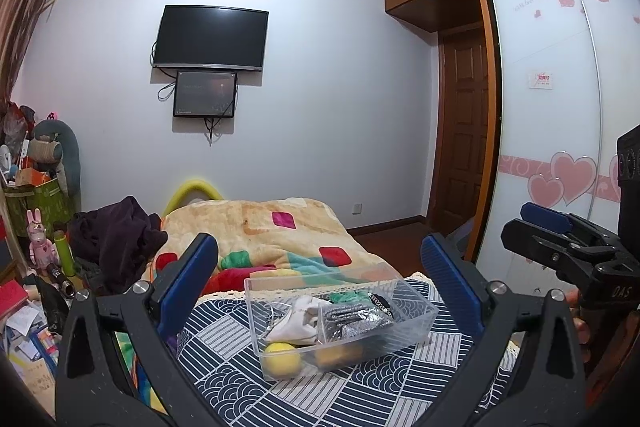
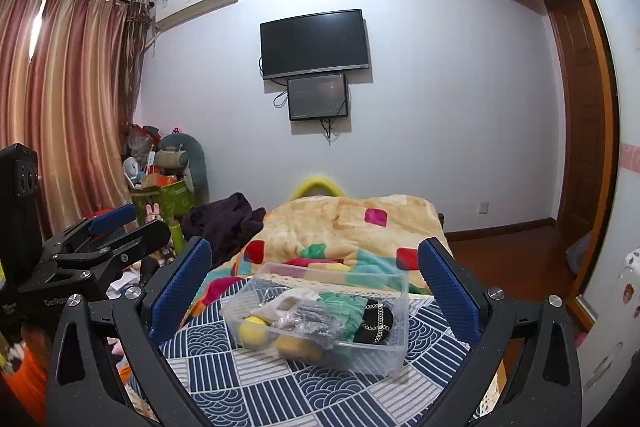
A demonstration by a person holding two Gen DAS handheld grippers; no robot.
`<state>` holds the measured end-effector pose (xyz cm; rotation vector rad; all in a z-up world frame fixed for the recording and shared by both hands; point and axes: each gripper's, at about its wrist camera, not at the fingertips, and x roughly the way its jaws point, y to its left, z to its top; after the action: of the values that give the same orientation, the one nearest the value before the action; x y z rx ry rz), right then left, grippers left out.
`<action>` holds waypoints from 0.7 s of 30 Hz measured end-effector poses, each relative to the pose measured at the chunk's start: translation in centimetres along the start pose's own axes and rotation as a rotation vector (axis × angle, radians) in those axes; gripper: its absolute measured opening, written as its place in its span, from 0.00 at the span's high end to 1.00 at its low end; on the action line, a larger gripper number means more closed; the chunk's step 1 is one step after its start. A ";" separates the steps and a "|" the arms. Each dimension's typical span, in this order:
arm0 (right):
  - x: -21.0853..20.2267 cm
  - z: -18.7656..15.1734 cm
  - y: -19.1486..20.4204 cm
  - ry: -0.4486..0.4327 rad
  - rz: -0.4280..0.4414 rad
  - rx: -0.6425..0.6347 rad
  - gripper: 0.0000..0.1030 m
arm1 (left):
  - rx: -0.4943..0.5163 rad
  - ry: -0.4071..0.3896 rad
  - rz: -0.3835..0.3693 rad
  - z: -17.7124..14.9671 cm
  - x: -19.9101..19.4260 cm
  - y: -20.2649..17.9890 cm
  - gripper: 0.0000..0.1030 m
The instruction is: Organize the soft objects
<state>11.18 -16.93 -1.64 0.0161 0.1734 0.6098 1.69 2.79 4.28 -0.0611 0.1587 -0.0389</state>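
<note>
Clear bin [image 1: 340,323] at lower centre of both wrist views, resting on the patterned cloth [image 1: 248,387] over the bed, holding a yellow ball [image 1: 283,358], white cloth [image 1: 298,319] and a silver pouch [image 1: 352,319]; left gripper [image 1: 320,275] and right gripper [image 2: 316,273] both spread wide, empty, the bin ahead between each pair of fingers; its long axis runs upper left to lower right in the right view; neither gripper is clearly nearer; open cloth surrounds the bin.

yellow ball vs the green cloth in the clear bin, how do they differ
The yellow ball is round and smooth at the near end of the clear bin; the green cloth is crumpled and lies farther back. The ball touches the bin floor; the cloth is piled among other items. Both are inside the bin, ungripped.
</note>
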 end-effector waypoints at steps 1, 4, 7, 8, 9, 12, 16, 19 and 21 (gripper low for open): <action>0.0 -0.1 0.0 0.001 -0.001 0.000 0.00 | -0.001 0.001 0.000 0.0 0.0 0.1 0.00; 0.0 -0.1 0.0 0.004 -0.002 0.002 0.00 | -0.005 0.002 -0.001 -0.1 -0.1 0.2 0.00; -0.1 0.0 0.1 0.004 -0.002 0.004 0.00 | -0.010 0.006 -0.005 -0.1 0.0 0.3 0.00; -0.1 0.0 0.1 0.003 -0.003 0.005 0.00 | -0.010 0.007 -0.004 -0.2 0.0 0.2 0.00; 0.0 0.0 0.1 0.004 -0.003 0.004 0.00 | -0.010 0.007 -0.003 -0.2 -0.1 0.2 0.00; -0.1 -0.1 0.1 0.005 -0.003 0.006 0.00 | -0.009 0.009 -0.003 -0.1 -0.1 0.2 0.00; -0.3 0.0 0.0 0.008 -0.004 0.010 0.00 | -0.006 0.009 -0.001 -0.2 -0.1 0.2 0.00; -0.3 0.0 0.0 0.007 -0.005 0.010 0.00 | -0.002 0.011 0.004 -0.2 0.0 0.1 0.00; -0.3 0.0 0.0 0.008 -0.005 0.009 0.00 | -0.009 0.017 -0.002 -0.3 0.1 0.3 0.00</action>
<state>10.91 -17.07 -1.58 0.0220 0.1837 0.6047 1.73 3.03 3.96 -0.0698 0.1758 -0.0405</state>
